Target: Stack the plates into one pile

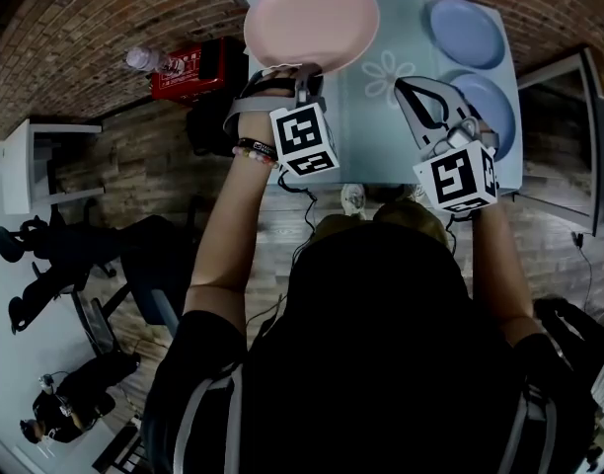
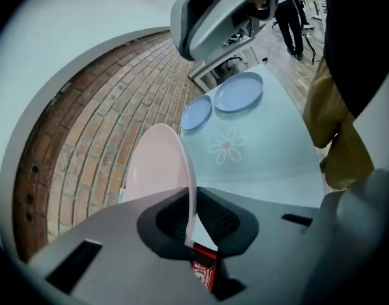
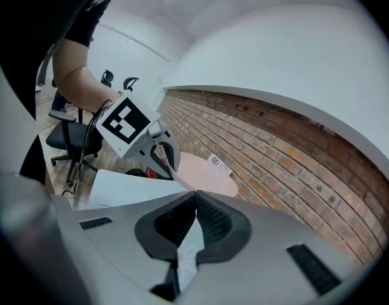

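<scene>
Shoulders in a dark top fill the bottom of the head view, and both forearms reach forward from them over the near edge of a pale blue-green glass table (image 1: 381, 117) printed with a white flower.

The left gripper (image 1: 300, 72), behind its black-and-white marker cube (image 1: 304, 138), pinches the near rim of a round pink plastic plate (image 1: 312, 18). In the left gripper view the rim stands on edge between the dark ribbed pads, which press on it from both sides. The pink plate is held up in the air over the table's left part, clear of the surface and tilted.

The right gripper (image 1: 409, 89) hangs over the table's right part, near the closer plate but not touching it. Its jaws are pressed together tip to tip with nothing between them, as the right gripper view shows.

Beyond it, 2 round light blue plates lie flat on the table, side by side and not stacked: the closer one (image 1: 485, 102) and the farther one (image 1: 467, 30) by the far right corner.

Left of the table a red box (image 1: 188, 72) and a clear bottle (image 1: 149, 60) sit by the red brick wall (image 2: 86, 126).
</scene>
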### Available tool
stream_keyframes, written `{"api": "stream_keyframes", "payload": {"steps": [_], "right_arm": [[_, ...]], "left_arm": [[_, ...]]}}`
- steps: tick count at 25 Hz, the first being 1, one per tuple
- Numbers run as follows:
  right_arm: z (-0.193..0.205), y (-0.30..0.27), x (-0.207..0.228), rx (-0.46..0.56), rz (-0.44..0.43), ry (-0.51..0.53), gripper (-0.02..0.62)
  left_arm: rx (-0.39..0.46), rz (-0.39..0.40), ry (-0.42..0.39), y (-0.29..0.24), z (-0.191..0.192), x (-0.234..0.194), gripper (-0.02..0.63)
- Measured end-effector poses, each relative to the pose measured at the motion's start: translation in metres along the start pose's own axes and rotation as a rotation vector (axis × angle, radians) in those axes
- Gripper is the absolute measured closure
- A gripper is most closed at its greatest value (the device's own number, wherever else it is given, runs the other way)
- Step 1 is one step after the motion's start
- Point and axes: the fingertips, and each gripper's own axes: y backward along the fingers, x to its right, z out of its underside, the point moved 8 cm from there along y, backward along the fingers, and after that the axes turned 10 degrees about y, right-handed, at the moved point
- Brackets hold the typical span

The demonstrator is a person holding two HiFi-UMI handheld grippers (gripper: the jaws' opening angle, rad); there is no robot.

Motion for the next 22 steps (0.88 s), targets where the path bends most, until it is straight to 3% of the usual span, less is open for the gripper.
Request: {"api": "stream_keyframes", "payload": {"steps": [12,22], "right_arm": [[-0.009,0.023,0.016,0.045,0.055,-0.044,0.561],[0.024,0.052,0.028,0.004,0.097,-0.067,0.561]], "left_arm": [[0.072,-0.021,-0.065,0.028,-0.03,-0.011,0.571],[0.136,0.021,-0.143,0.012,-0.088,0.012,0.569]]}}
